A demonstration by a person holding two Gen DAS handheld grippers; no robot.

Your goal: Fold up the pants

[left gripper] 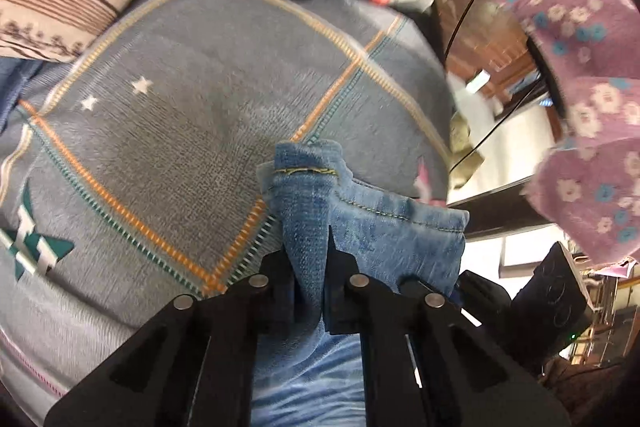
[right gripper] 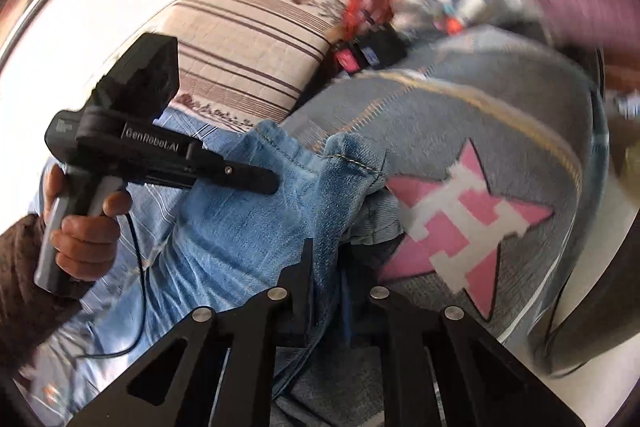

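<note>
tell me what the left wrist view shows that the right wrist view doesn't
Only the left wrist view shows the purple floral cloth hanging at right and the teal star patch on the bedspread. Only the right wrist view shows the bare hand gripping the left gripper and the pink star patch. Both share the blue denim pants, the grey quilted bedspread and the brown-striped pillow.
</note>
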